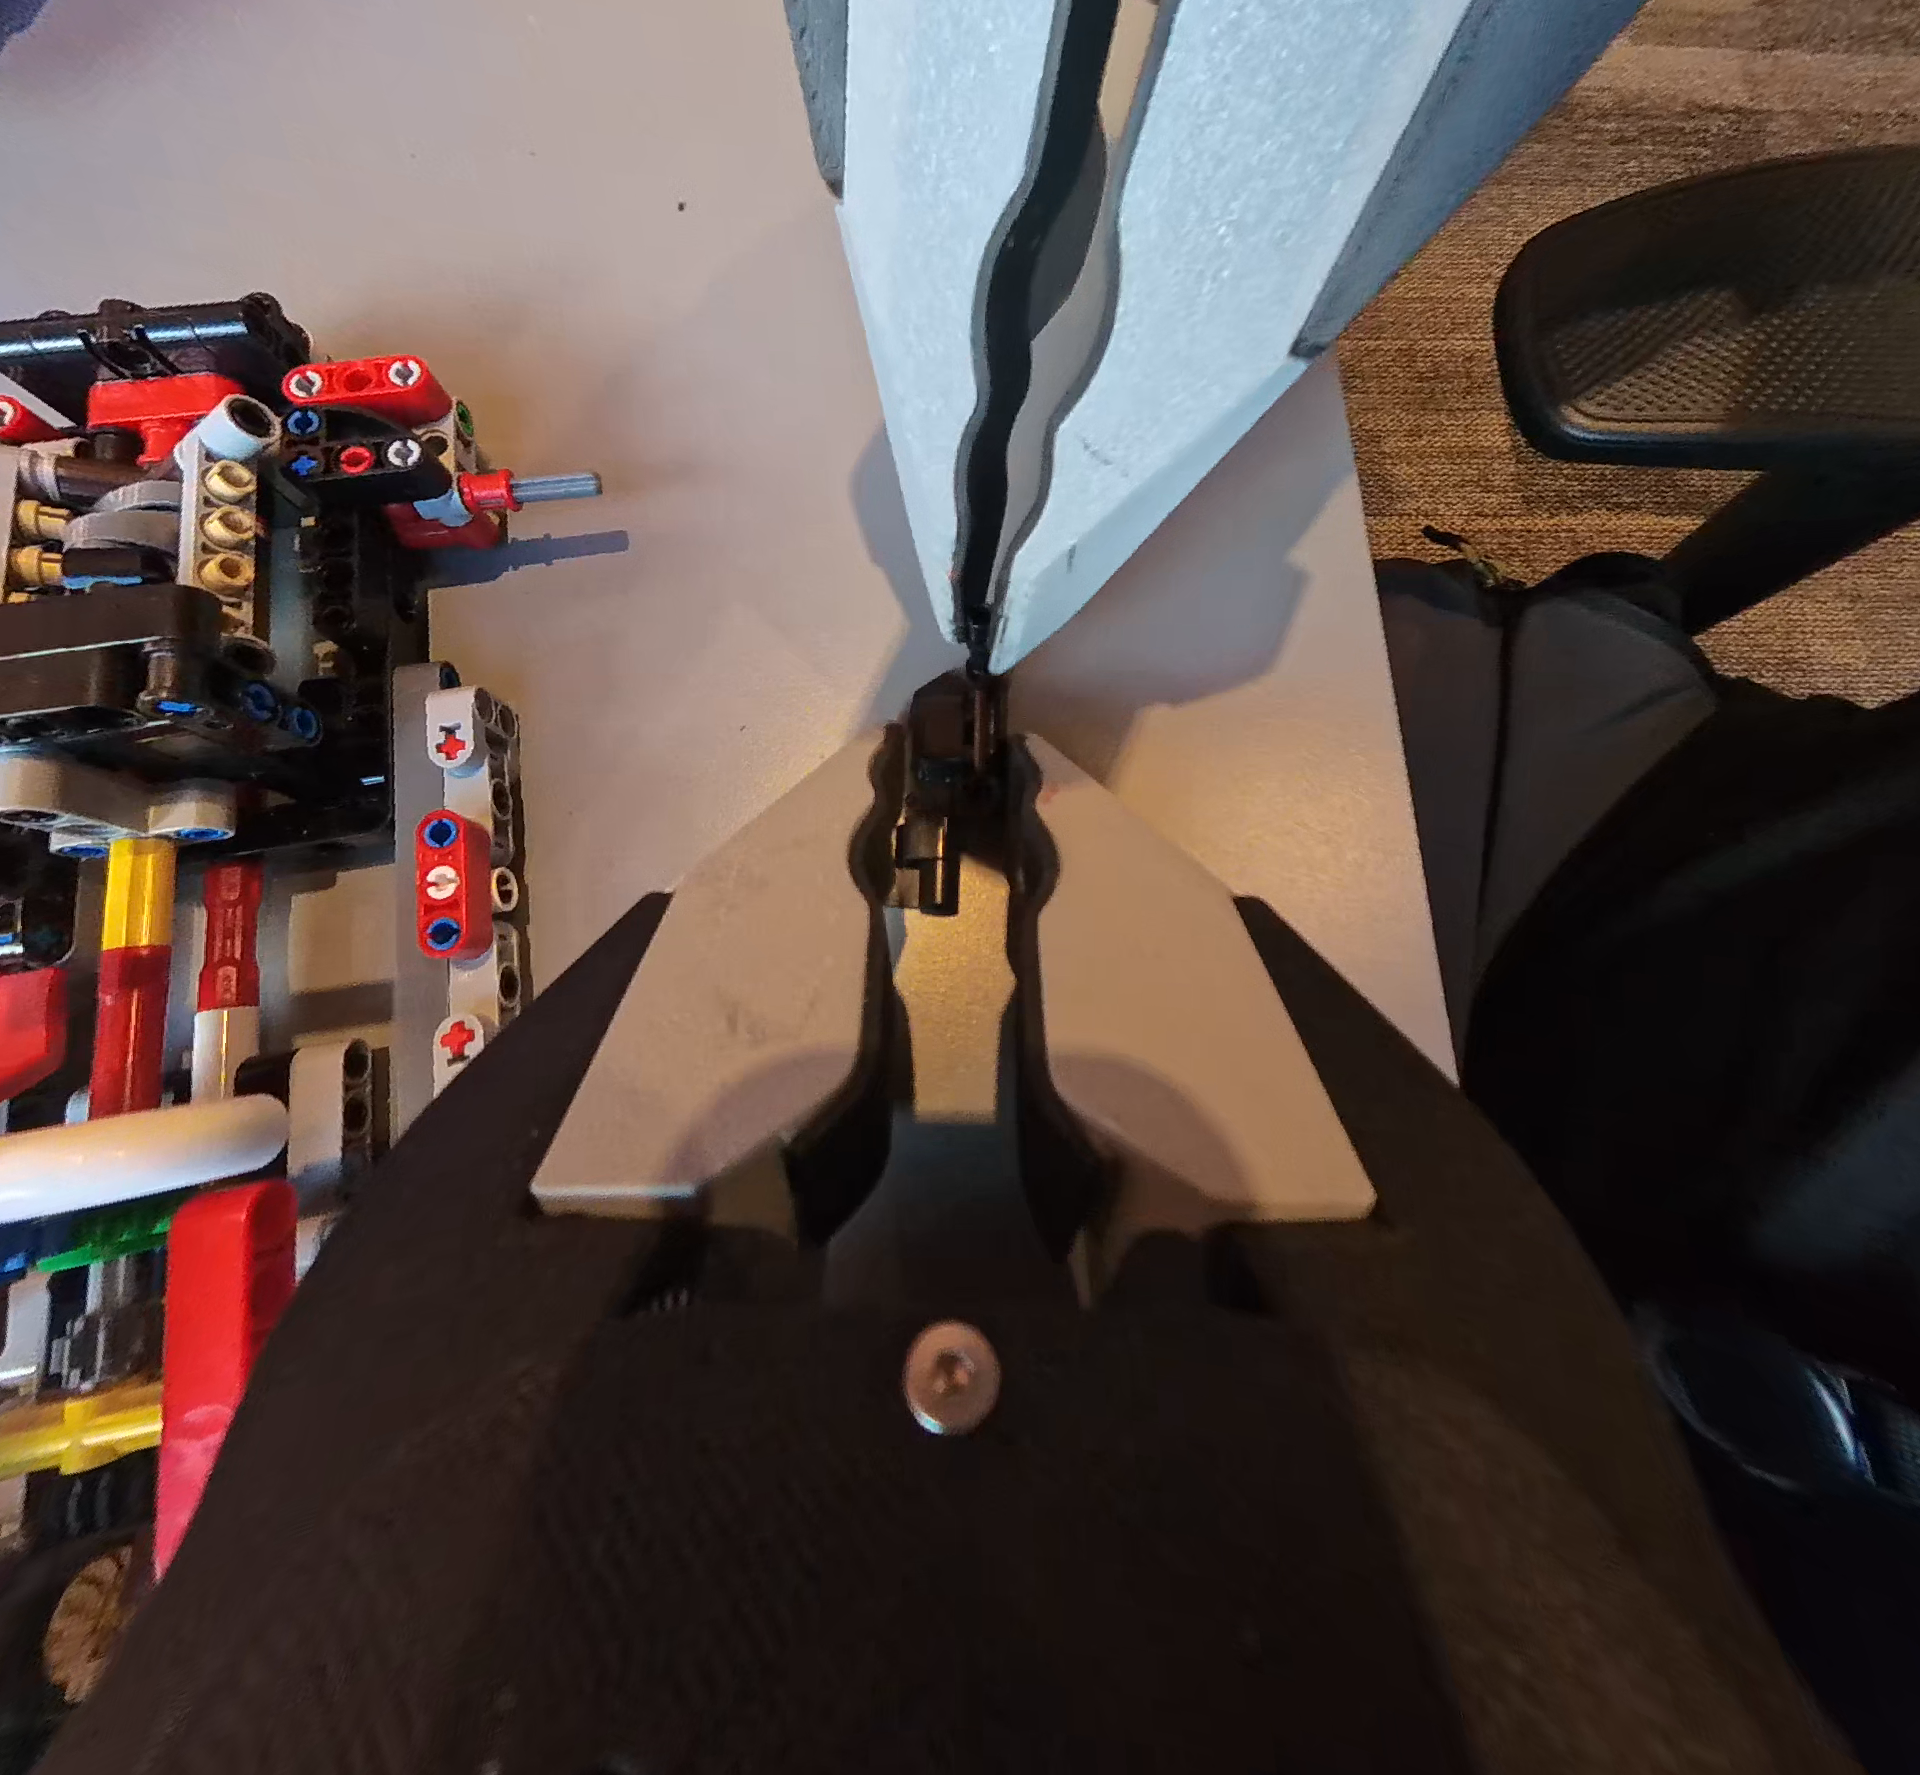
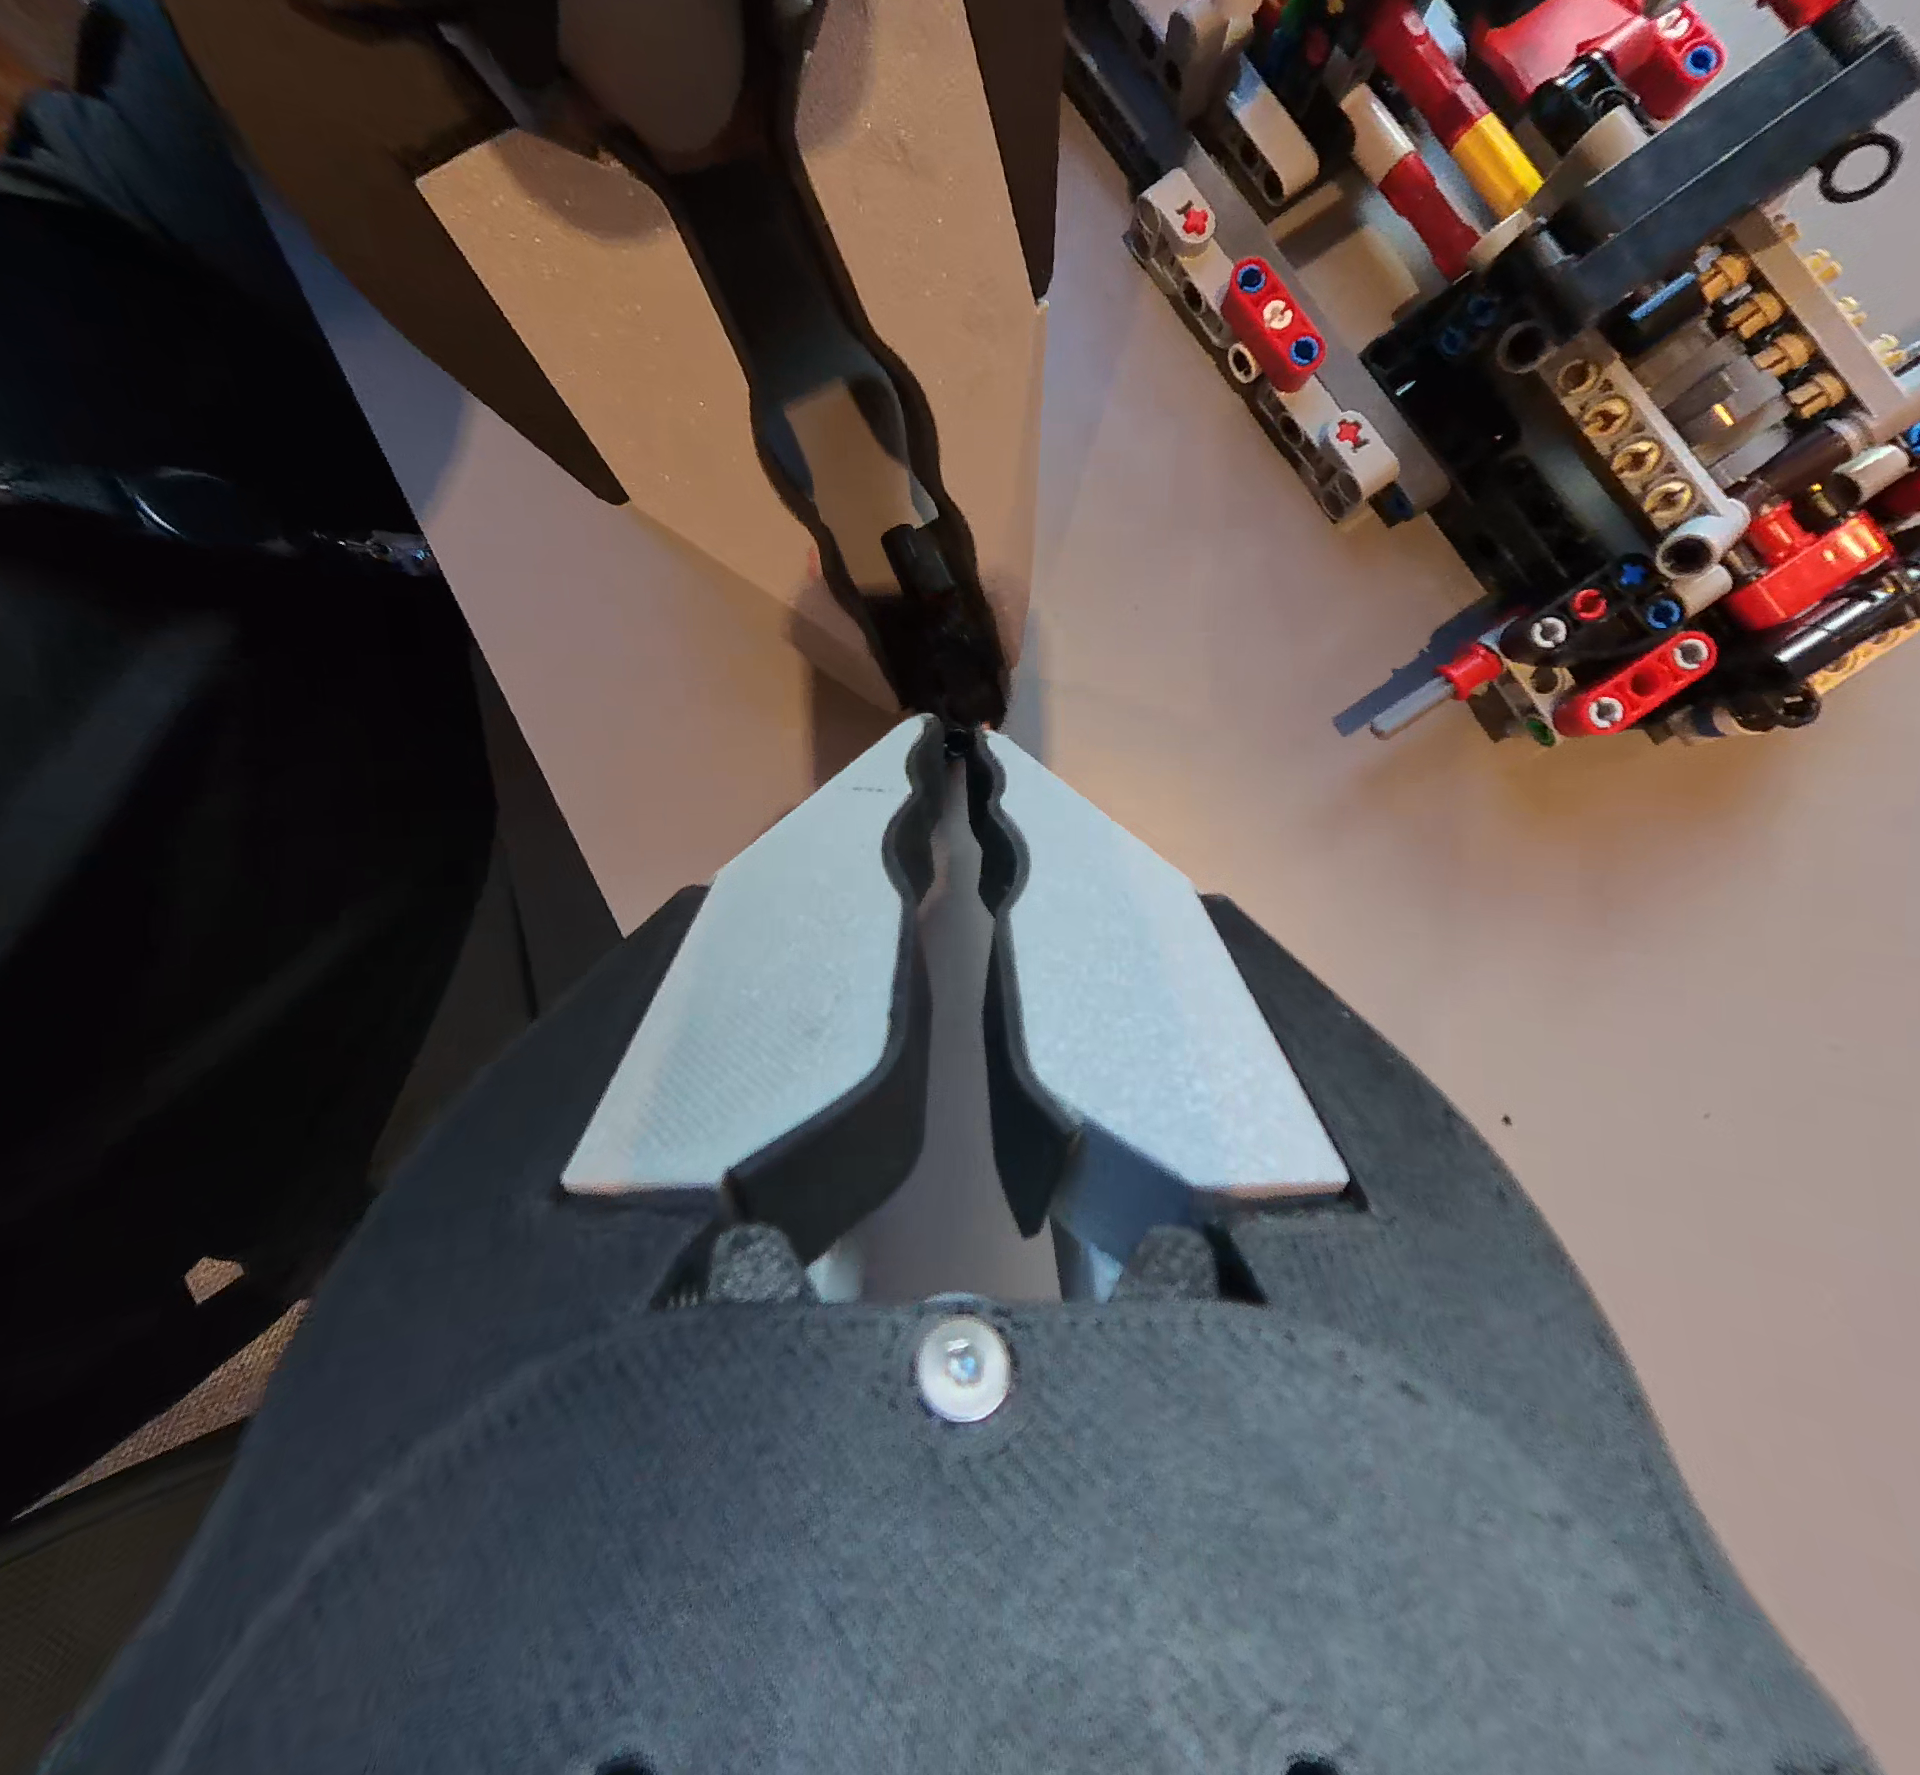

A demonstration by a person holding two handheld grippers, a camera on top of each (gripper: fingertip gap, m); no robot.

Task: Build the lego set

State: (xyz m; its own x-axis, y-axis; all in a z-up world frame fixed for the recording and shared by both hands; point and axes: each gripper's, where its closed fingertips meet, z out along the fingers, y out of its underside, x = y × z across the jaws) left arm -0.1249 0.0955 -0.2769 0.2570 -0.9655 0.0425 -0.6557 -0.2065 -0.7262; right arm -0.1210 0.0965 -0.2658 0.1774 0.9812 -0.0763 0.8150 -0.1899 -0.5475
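Observation:
My left gripper (image 1: 956, 749) is shut on a small black Lego connector (image 1: 935, 811) and holds it above the table's right edge. My right gripper (image 2: 951, 740) meets it tip to tip and is shut on a tiny black pin (image 2: 953, 740), which touches the connector's end (image 2: 935, 624). In the left wrist view the right gripper (image 1: 977, 634) comes down from the top. In the right wrist view the left gripper (image 2: 940, 676) comes down from the top. The partly built Lego model (image 1: 208, 686), in black, grey, red and yellow, lies on the table; it also shows in the right wrist view (image 2: 1558, 323).
The pale table (image 1: 623, 115) ends just right of the grippers. Beyond the edge are a dark bag (image 1: 1610, 790), a black mesh office chair (image 1: 1714, 323) and carpet. A grey axle (image 1: 556, 486) sticks out of the model toward the grippers. Only a small space, under 4 cm, lies between the two pairs of fingers.

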